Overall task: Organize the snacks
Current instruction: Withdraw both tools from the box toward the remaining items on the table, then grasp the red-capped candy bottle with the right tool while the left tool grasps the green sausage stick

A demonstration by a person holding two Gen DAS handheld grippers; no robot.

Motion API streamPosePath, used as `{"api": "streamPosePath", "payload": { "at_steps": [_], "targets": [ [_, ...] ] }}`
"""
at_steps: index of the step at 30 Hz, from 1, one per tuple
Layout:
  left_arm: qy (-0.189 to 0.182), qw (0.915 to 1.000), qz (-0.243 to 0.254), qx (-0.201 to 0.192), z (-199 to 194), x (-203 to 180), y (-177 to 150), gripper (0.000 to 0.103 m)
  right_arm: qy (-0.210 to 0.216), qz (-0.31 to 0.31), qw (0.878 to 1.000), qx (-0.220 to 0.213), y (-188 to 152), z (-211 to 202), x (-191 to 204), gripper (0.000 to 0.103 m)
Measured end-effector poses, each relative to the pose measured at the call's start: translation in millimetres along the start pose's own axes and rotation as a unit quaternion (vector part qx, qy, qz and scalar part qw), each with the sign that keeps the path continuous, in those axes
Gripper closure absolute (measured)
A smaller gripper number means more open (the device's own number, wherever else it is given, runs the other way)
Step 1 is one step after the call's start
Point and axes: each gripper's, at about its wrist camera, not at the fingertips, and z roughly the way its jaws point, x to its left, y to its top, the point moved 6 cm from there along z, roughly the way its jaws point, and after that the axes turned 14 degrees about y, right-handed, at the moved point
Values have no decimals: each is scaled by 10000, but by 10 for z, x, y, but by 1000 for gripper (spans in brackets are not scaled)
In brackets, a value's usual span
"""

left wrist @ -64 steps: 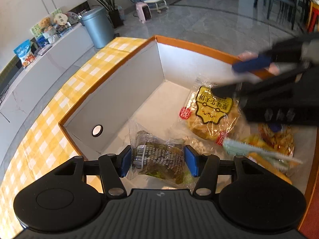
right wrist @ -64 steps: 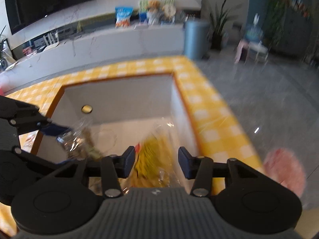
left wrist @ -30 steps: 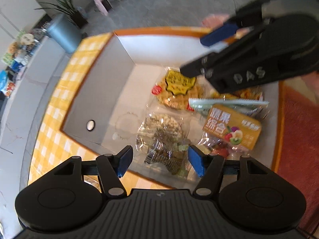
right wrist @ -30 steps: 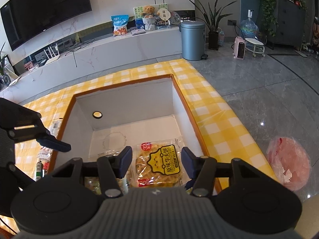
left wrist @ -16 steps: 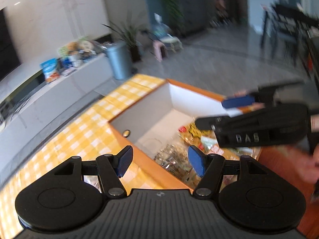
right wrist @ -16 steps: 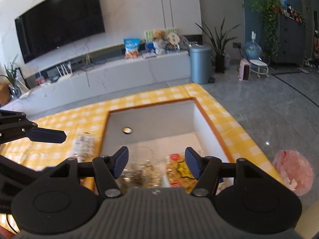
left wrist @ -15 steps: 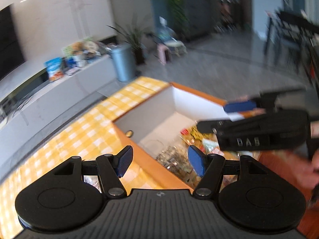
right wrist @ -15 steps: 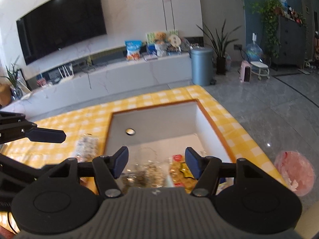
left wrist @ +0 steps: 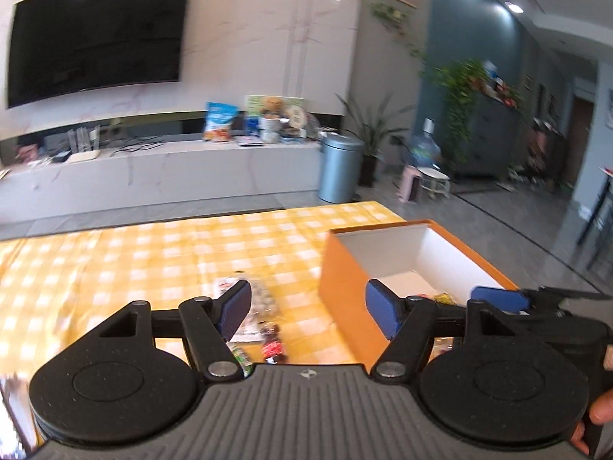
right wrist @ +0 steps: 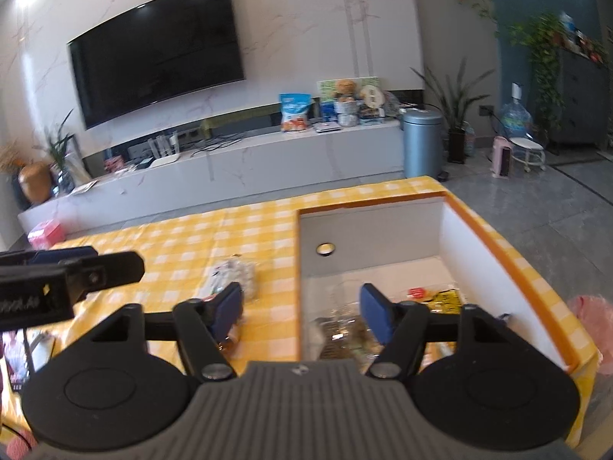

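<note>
Both grippers empty, jaws spread wide: left gripper over the worktop left of the orange box, right gripper straddling the box's left wall.

Snacks: still loose on the yellow check cloth, just left of the box, a clear bag of pale pieces, a small cola bottle nearer, a green-labelled item beside it, mostly hidden behind the left gripper. In the box: a yellow-labelled pack and a clear dark-contents bag; more likely hidden under the right gripper.

Count: box 1; loose items visible 3; boxed packs visible 2, true total cannot tell.

Risks, judged:
- Clear bag slippery and soft; pinch on film only, likely slide-out or crushed contents.
- Bottle lying down, round; nudge from a finger, roll off toward the near edge.
- Box wall close to the loose pile; swing-in too low, clip the rim and shove the box right.
- Grippers near each other; both heading for the same pile, collision.
- Left view motion-blurred, aim uncertain.
</note>
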Motion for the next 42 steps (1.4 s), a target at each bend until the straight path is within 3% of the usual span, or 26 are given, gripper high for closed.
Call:
{"api": "streamPosePath", "payload": {
  "at_steps": [10,22,37,42],
  "targets": [
    [230,9975,-654,118,69,494,-236,21,229,-290,9984,424,-280,320,320,30],
    [278,9908,-1161,638,326,856,-537,22,270,-572,9953,737,-395,844,505,31],
    [146,9836,-1202,1337,871,941,-743,25,59,-543,9907,1247,-473,1572,346,57],
    [42,9818,-1192,1477,1056,935,-721,27,75,-416,9895,1382,-499,1753,278,60]
  ]
}}
